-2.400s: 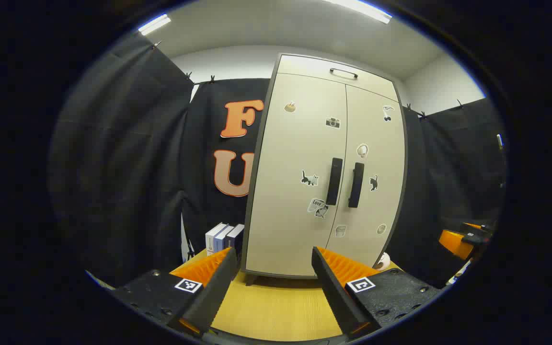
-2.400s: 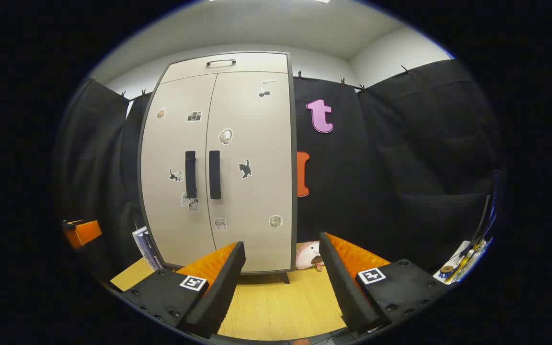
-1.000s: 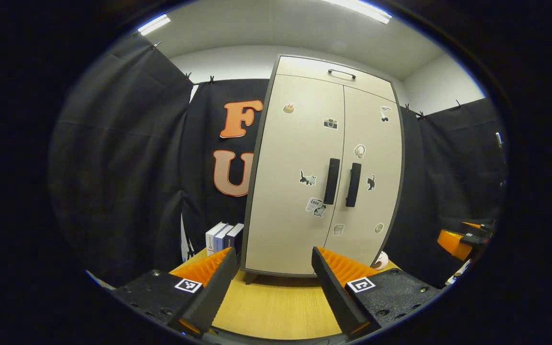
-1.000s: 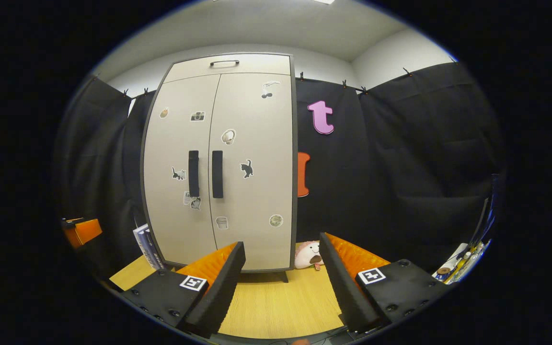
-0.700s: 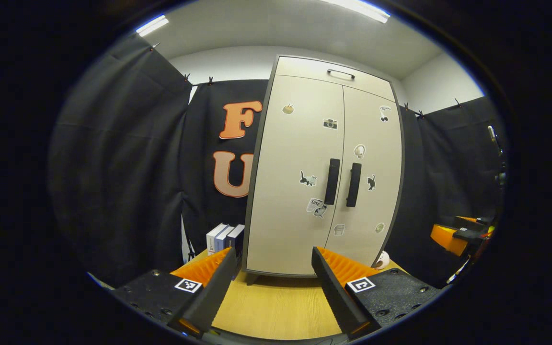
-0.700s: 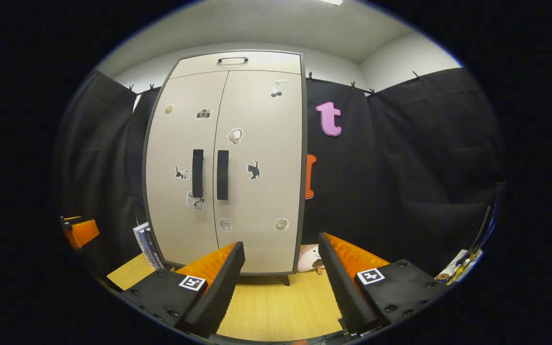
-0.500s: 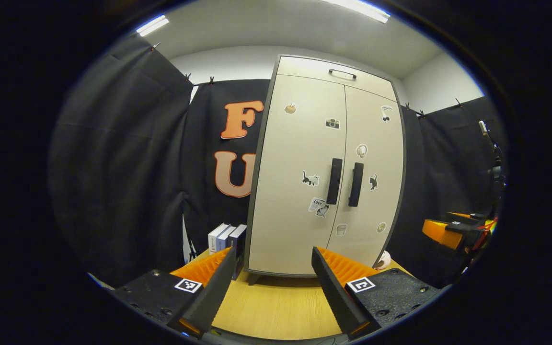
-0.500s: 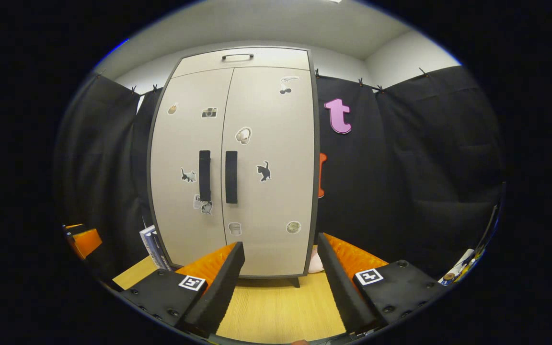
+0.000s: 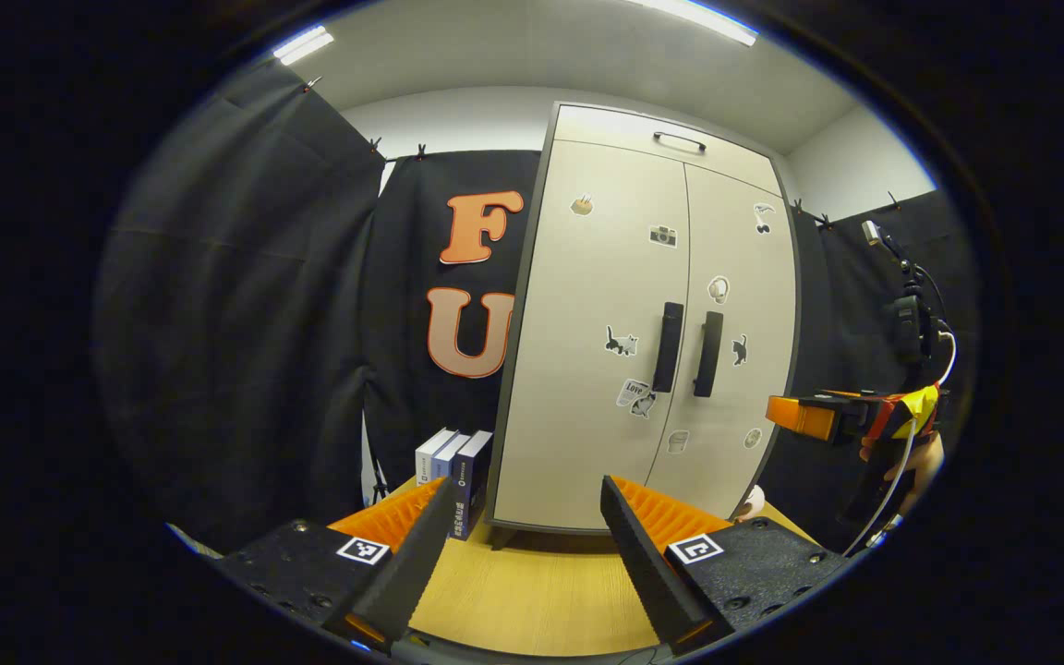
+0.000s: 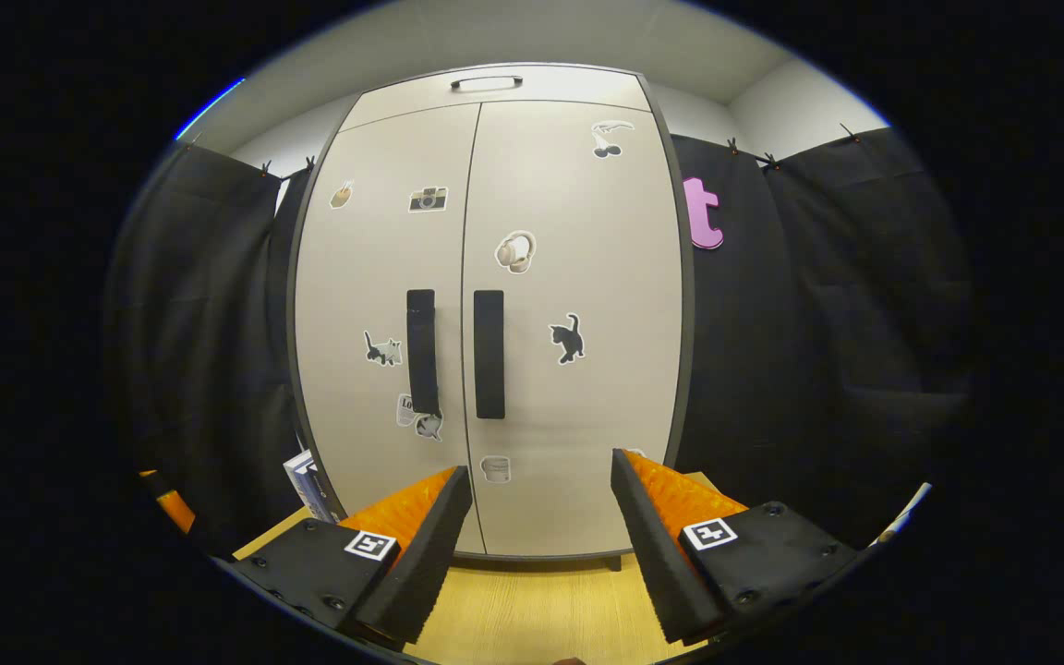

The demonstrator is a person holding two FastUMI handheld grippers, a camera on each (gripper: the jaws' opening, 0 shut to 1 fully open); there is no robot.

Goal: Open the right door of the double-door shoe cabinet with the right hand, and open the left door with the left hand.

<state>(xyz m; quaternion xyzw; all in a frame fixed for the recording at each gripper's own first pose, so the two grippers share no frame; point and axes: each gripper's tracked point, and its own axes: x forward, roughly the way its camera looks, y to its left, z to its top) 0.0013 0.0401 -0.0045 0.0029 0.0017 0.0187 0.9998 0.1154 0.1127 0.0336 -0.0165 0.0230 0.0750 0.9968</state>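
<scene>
A tall beige shoe cabinet [image 10: 541, 369] stands on the wooden floor with both doors closed and several stickers on them. Two black vertical handles sit side by side at mid height: the left handle [image 10: 421, 351] and the right handle [image 10: 489, 354]. My right gripper [image 10: 537, 526] is open, low in front of the cabinet, below the right door and apart from it. In the left gripper view the cabinet [image 9: 587, 388] is farther off and to the right. My left gripper [image 9: 523, 545] is open with nothing between its fingers. The right gripper [image 9: 809, 416] shows there, held by a hand.
Several books [image 9: 453, 457] stand on the floor by the cabinet's left side, against the black cloth wall. A pale soft toy [image 9: 749, 503] peeks out at the cabinet's right foot. Wooden floor [image 9: 532, 591] lies between me and the cabinet.
The right gripper has moved forward and left toward the cabinet, which now looks larger and centred in its view. The left gripper has only shifted slightly. Both doors remain closed.
</scene>
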